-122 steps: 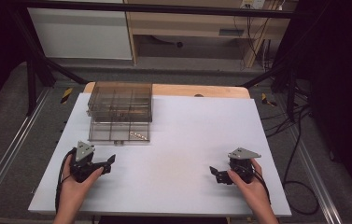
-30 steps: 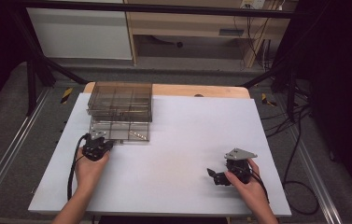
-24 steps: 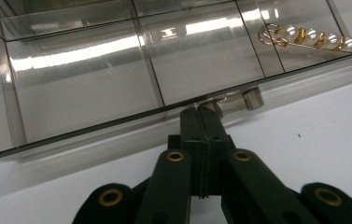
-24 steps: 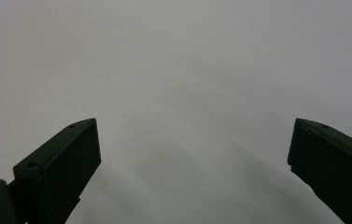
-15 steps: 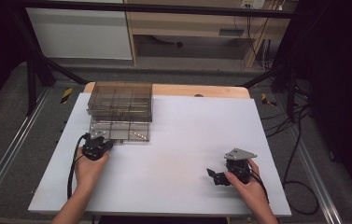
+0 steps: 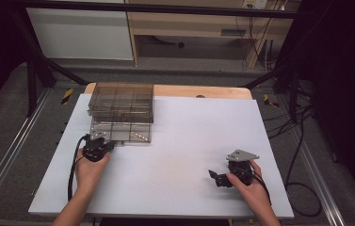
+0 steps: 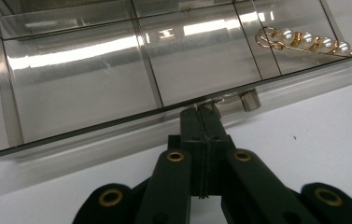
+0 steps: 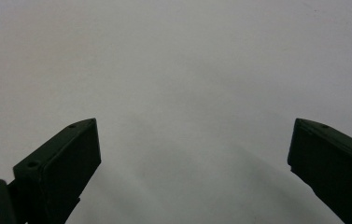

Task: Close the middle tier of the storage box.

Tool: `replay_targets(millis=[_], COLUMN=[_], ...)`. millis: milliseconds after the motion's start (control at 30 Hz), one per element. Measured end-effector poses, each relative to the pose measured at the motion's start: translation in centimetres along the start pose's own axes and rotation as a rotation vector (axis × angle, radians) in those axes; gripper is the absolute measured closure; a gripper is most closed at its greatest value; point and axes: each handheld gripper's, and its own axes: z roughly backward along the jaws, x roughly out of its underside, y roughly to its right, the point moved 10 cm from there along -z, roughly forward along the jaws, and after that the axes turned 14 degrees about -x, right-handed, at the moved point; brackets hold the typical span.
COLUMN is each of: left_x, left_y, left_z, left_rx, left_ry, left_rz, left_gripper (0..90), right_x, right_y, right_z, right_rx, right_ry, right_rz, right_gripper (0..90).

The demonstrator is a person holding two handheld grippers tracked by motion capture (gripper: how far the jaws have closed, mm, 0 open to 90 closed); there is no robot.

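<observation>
Claw of the left hand point(image 7: 205, 111), jaws pressed together, was clamped on the small metal knob point(image 7: 239, 99) at the front of the clear drawer point(image 6: 121, 133), the lowest tier of a smoked organizer point(image 6: 121, 100) at the far left of the white surface point(image 6: 189, 141). That drawer stood partly drawn out, a pearl hair clip point(image 7: 304, 41) lying in its right-hand compartment. Judged progress: grip secured, the drawer's travel unfinished. Right claw point(image 6: 218, 179) rested apart, jaws wide, holding nothing.
</observation>
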Motion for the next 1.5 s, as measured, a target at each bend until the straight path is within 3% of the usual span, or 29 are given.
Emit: replay_targets(millis=[1500], left_x=[-2.2], left_y=[-0.7], left_z=[0.2], left_rx=[-0.005], left_ry=[0.016], left_rz=[0.000], left_gripper=[90.0], right_x=[0.1], right_y=[0.0], right_z=[-0.1], right_rx=[-0.002], right_ry=[-0.009], right_rz=[0.000], right_gripper=[2.9])
